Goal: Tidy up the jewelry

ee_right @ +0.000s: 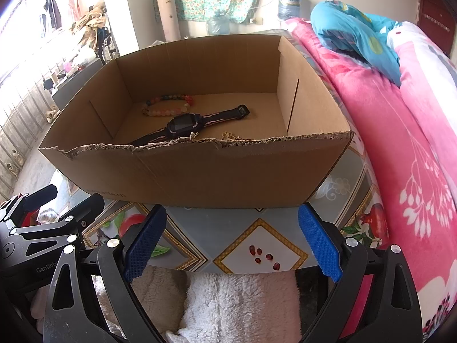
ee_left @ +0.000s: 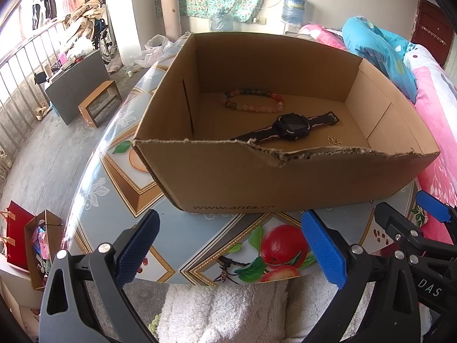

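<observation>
**Jewelry in the box, both claws released**

Cardboard fills the middle of both views: an open box (ee_left: 285, 180) with a torn near rim sits on a table (ee_left: 120, 188) covered in a fruit-print cloth. In the left wrist view, the left claw (ee_left: 230, 245) sits at the lower centre of the frame, its blue pads spread wide apart and nothing between them, just short of the box's near wall. On the box floor, toward the upper centre, lies a beaded bracelet (ee_left: 252, 101) of pink and green beads. Just below and right of it a black watch (ee_left: 291, 128) lies flat with its strap stretched out. Further right, close under the torn rim, a small gold chain (ee_left: 334, 141) is partly hidden. At the lower right edge of that frame part of the right claw (ee_left: 422, 228) shows.

In the right wrist view, the right claw (ee_right: 232, 240) is likewise released, pads wide and holding nothing, low in the frame before the box. A pink quilt (ee_right: 400, 148) on a bed fills the right side.
</observation>
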